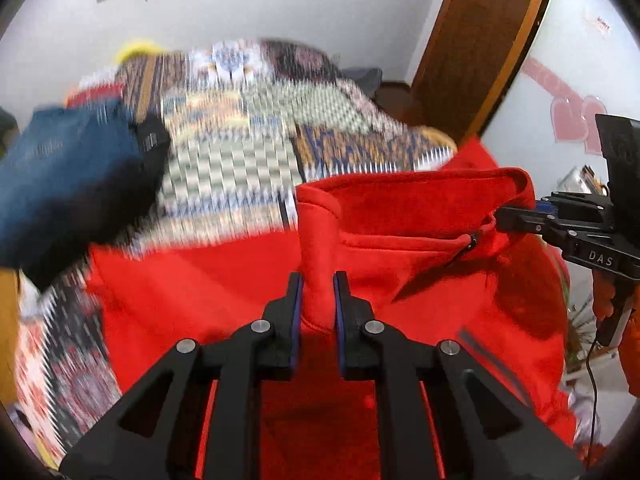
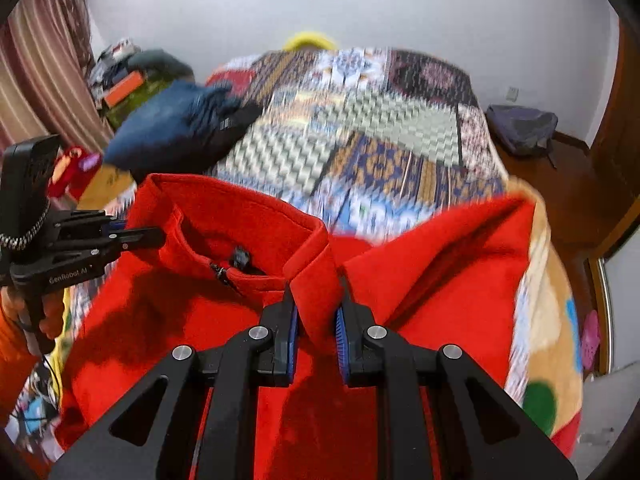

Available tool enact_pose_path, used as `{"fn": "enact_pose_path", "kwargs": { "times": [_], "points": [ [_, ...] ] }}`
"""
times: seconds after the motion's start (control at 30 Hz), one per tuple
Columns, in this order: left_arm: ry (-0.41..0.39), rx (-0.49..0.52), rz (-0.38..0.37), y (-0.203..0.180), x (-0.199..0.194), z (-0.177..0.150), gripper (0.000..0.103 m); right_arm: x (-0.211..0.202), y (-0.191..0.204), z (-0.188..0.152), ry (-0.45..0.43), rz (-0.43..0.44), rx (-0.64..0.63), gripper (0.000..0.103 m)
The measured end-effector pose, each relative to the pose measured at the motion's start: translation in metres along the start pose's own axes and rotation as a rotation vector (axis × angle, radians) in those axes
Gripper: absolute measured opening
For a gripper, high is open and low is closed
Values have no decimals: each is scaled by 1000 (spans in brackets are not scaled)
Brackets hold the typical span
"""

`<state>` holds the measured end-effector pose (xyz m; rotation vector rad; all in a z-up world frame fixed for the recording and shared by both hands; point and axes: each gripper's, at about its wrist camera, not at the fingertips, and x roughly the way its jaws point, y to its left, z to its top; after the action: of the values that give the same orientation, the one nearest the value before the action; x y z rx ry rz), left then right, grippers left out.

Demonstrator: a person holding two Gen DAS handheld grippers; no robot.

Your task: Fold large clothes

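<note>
Red fleece (image 1: 400, 280) is held at frame centre over the quilt (image 1: 240, 160) | collar pinched by left gripper (image 1: 318, 280) and right gripper (image 2: 316, 304) | risk: thick pile could slip out, dropping 1 side, skewing the fold.

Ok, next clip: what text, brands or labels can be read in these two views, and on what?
"DAS" on the body of the right gripper, seen in the left wrist view.
"GenRobot.AI" on the body of the left gripper, seen in the right wrist view.
Small tag inside the collar of the red jacket: too small to read.
Red mark on the wall: blurred, unreadable.
Nothing else legible.
</note>
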<state>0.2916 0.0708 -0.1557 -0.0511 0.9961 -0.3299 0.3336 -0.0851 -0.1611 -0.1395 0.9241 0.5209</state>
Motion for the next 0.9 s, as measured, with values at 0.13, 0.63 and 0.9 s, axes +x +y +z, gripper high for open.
{"fn": "enact_pose_path", "kwargs": {
  "times": [0.13,0.63,0.9],
  "points": [
    [81,20,-17,-4,12,-38,14,7,2,-29,43,-24,12,19],
    [19,-5,121,-10,-21,-75,42,-45,-3,-45,-22,-79,48,26],
    [-112,34,270,10,-45,-29,61,-57,-20,-4,-135,-88,105,48]
  ]
}}
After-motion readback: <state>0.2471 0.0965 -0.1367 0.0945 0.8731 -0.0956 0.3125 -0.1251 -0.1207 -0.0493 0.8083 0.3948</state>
